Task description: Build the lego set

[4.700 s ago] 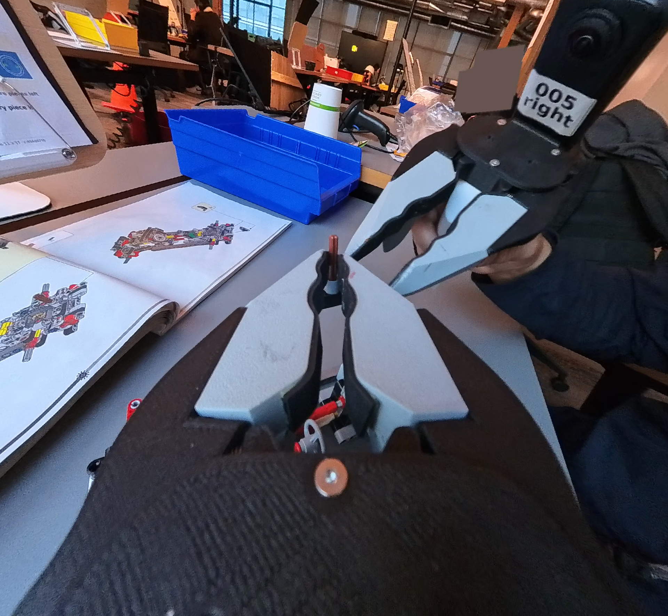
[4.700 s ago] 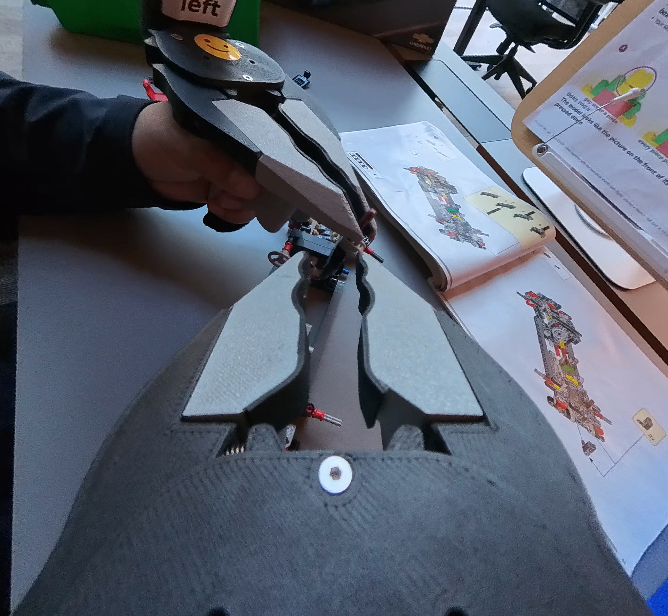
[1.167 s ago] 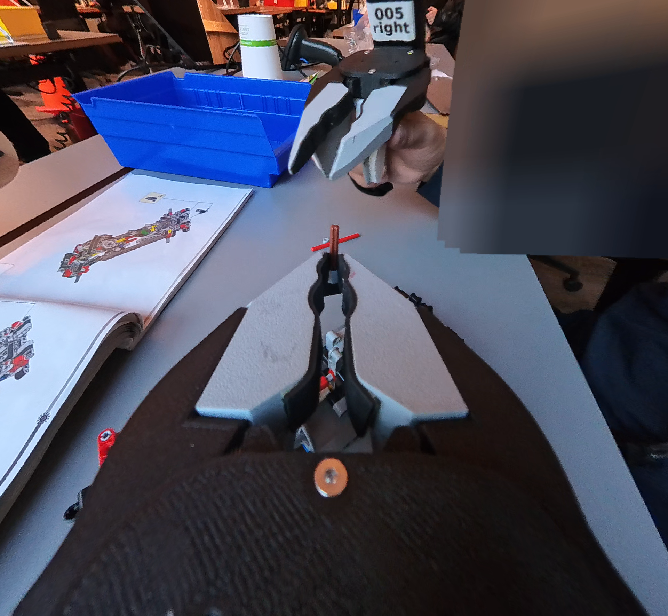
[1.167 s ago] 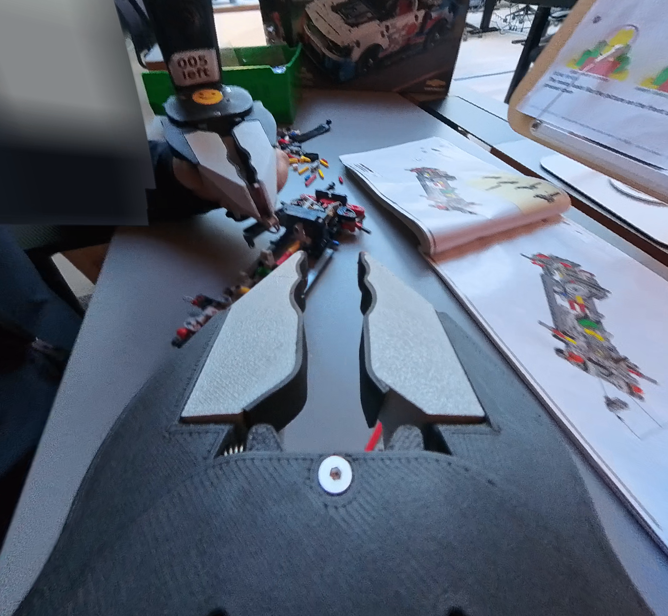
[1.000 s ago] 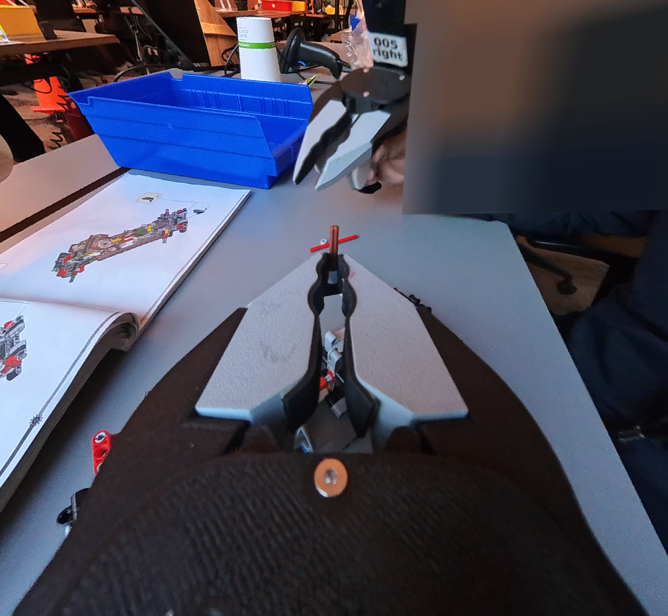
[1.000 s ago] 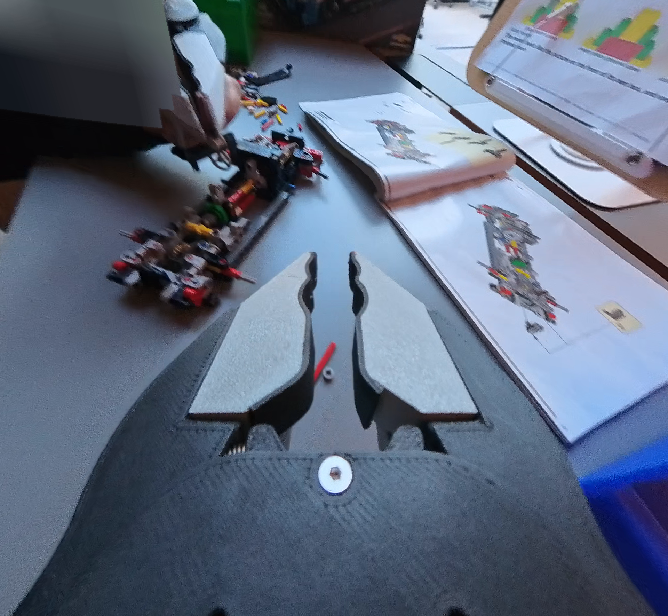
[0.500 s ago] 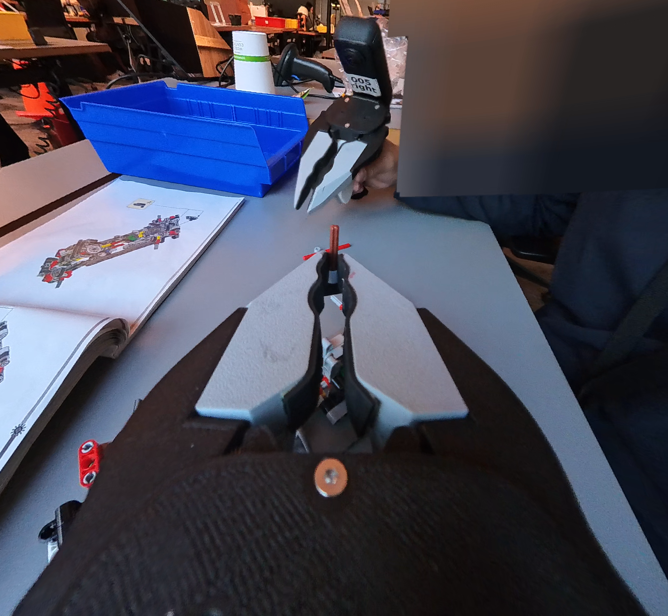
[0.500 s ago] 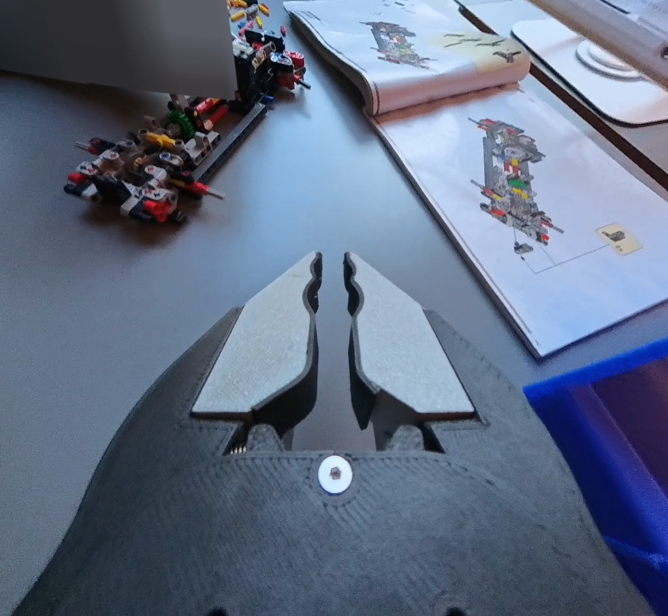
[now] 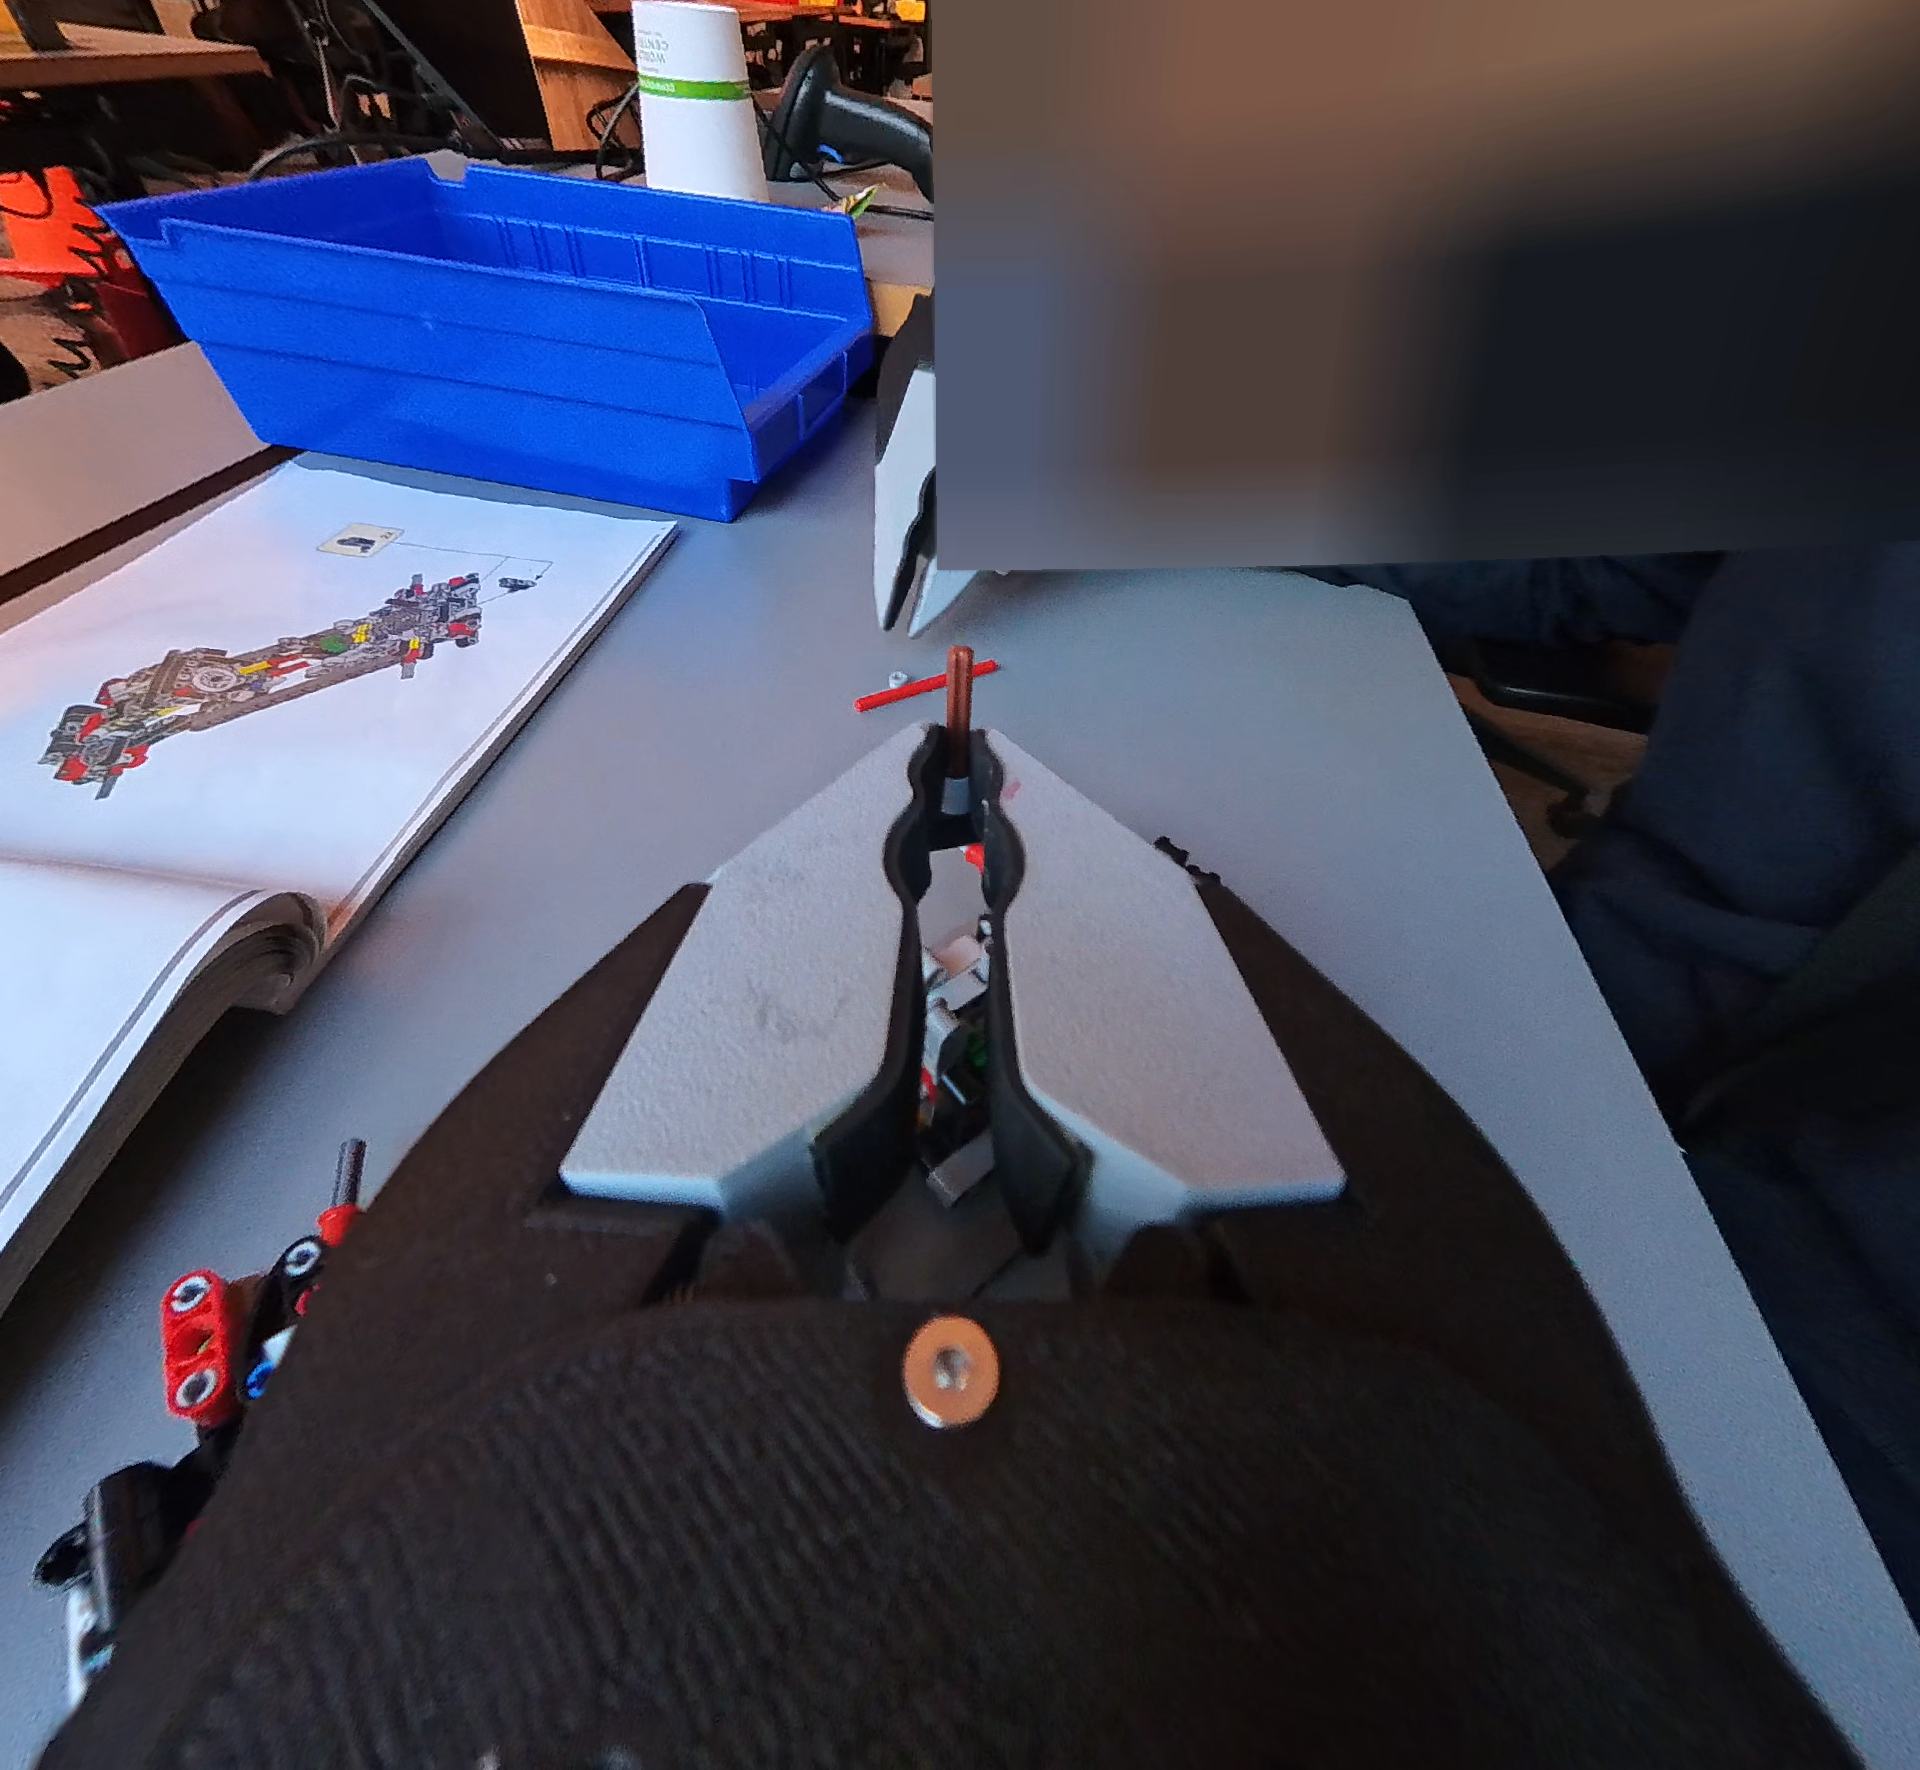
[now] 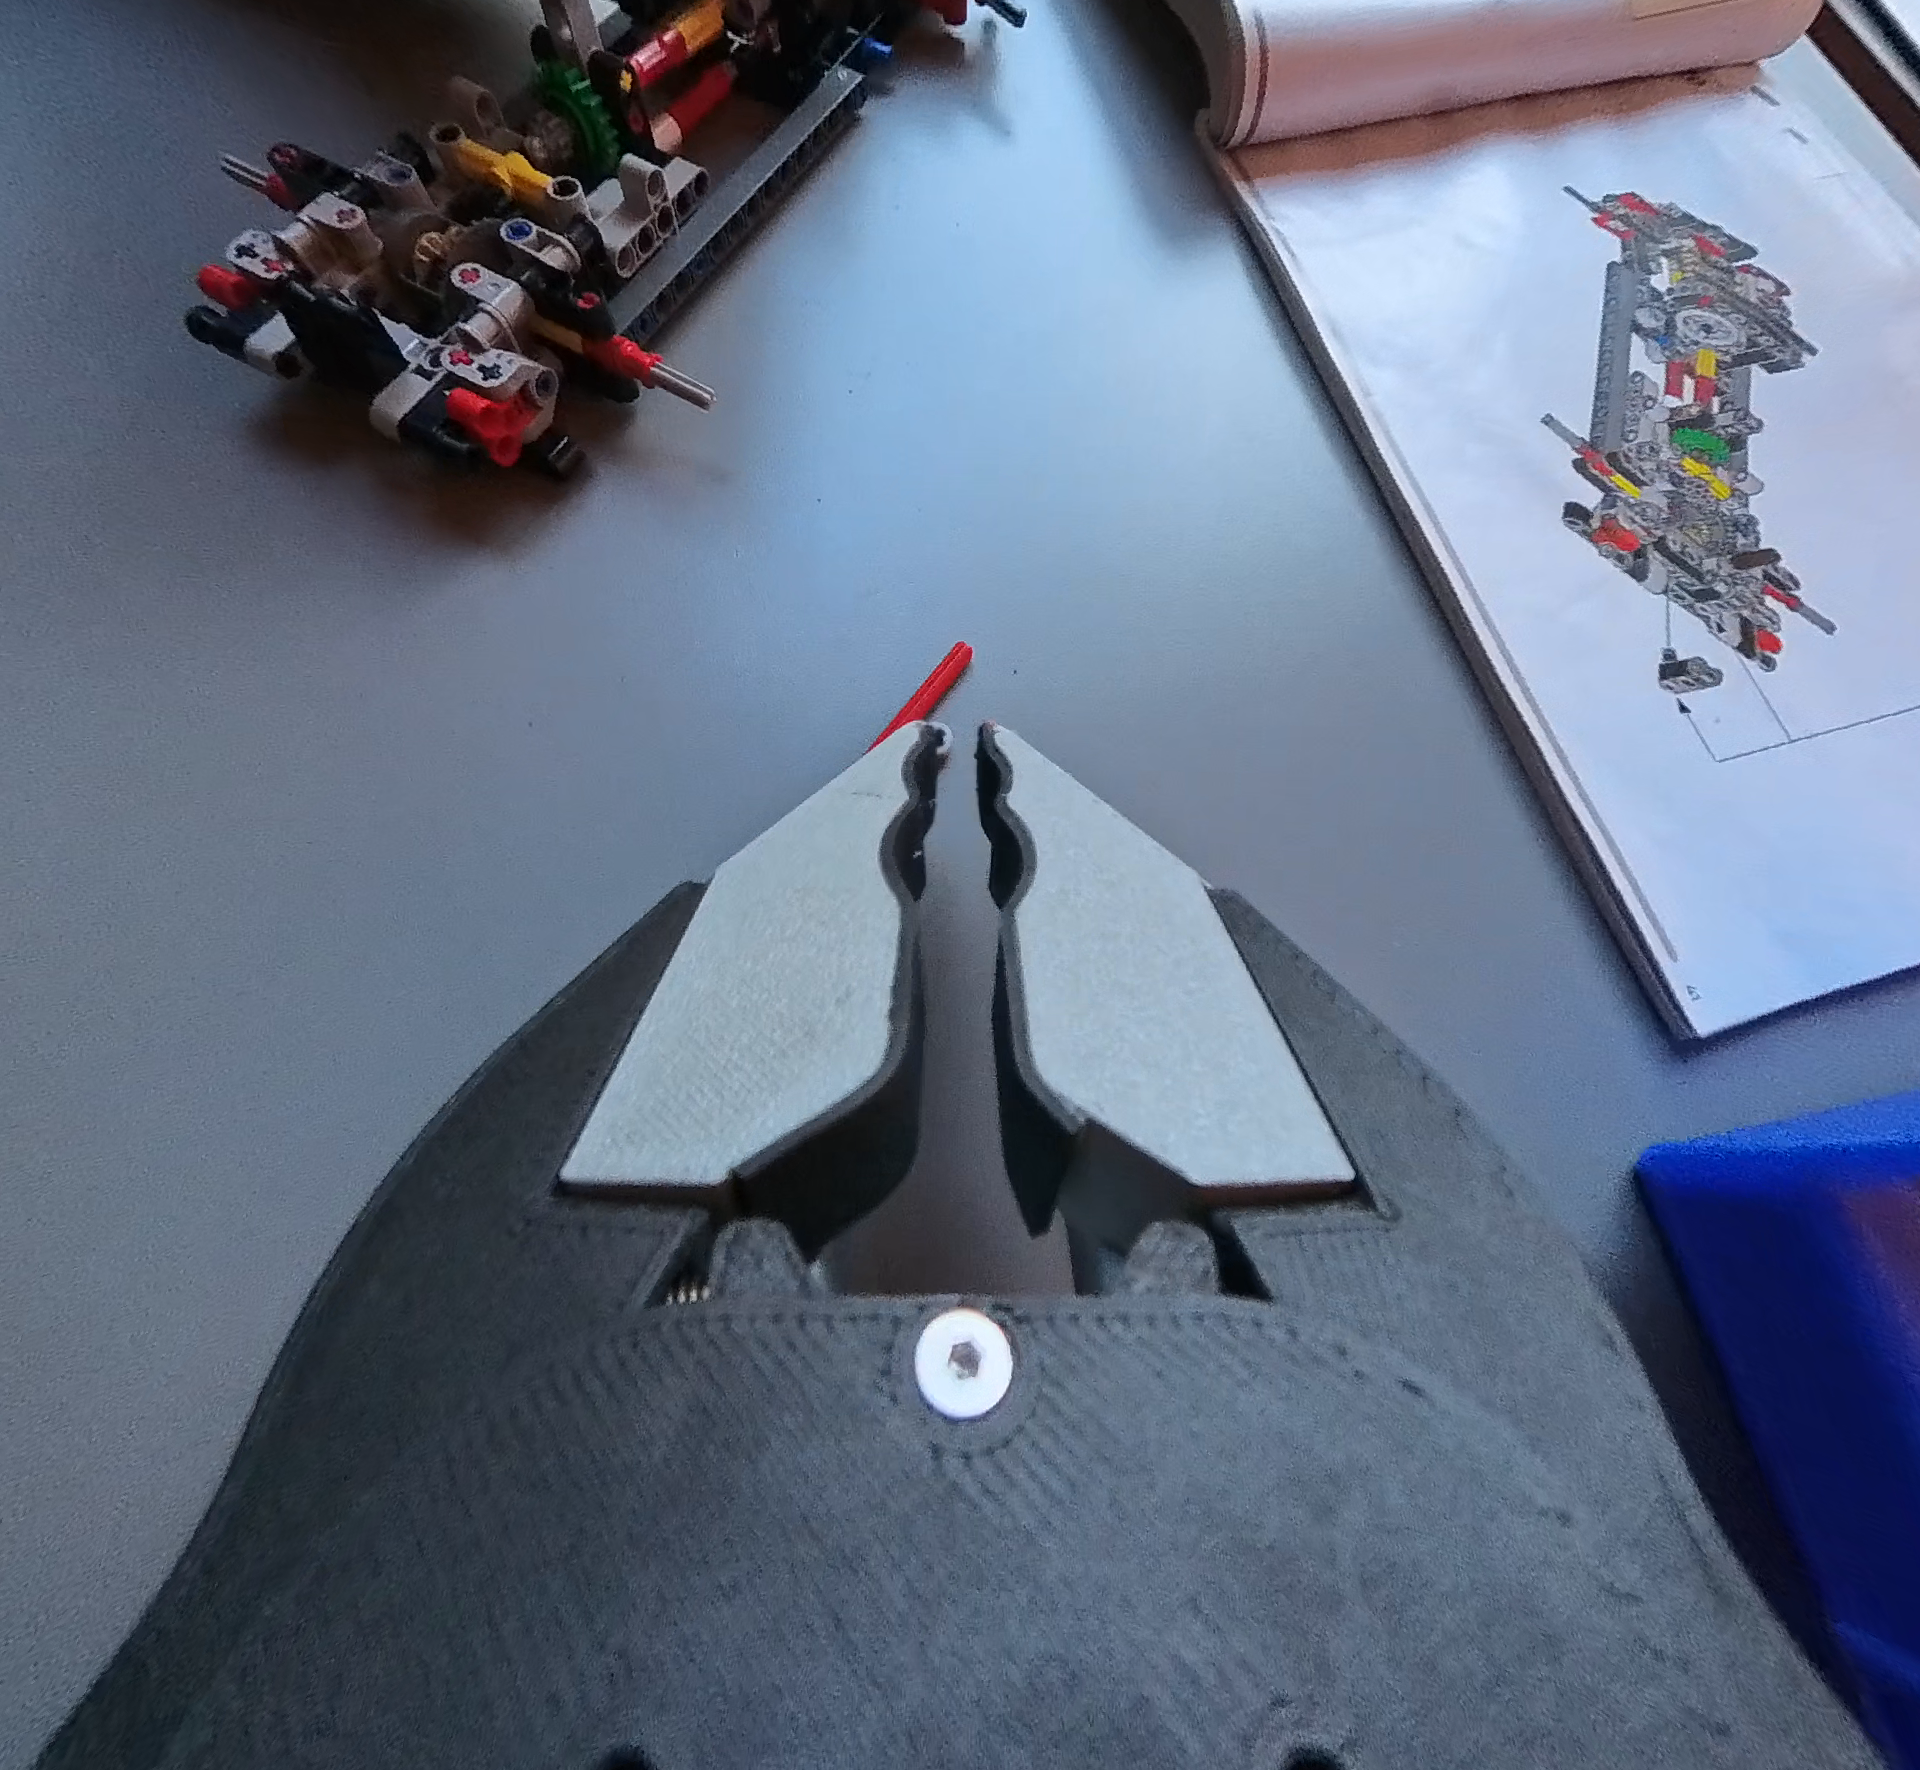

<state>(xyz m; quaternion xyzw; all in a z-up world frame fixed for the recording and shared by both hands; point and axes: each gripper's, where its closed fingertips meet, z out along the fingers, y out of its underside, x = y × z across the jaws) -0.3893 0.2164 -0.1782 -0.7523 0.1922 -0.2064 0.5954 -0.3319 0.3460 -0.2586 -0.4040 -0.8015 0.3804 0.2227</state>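
Observation:
My left gripper [image 9: 954, 744] is shut on a brown axle [image 9: 957, 692] that sticks out past the fingertips, with a grey bush [image 9: 954, 790] on it between the pads. A brick-built chassis [image 10: 499, 255] lies on the grey table [image 10: 727, 577]; part of it shows under the left gripper [image 9: 951, 1003]. My right gripper [image 10: 961, 738] hangs low over the table with a narrow gap between its fingers and nothing in it. A red axle [image 10: 935, 676] lies just past its left fingertip. In the left wrist view the right gripper [image 9: 906, 617] is just behind the red axle [image 9: 925, 684] and a small pale bush [image 9: 896, 678].
An open instruction book [image 9: 312, 681] lies on the table; it also shows in the right wrist view [image 10: 1662, 473]. A blue bin [image 9: 499, 318] stands behind it, with a white cup [image 9: 694, 110] beyond. The bin's corner [image 10: 1808, 1357] is at the right gripper's right. The left gripper's tips are roughly 15 cm from the right gripper's.
My right gripper has come down and forward to the red axle on the table while its fingers narrowed. My left gripper has kept its hold on the brown axle.

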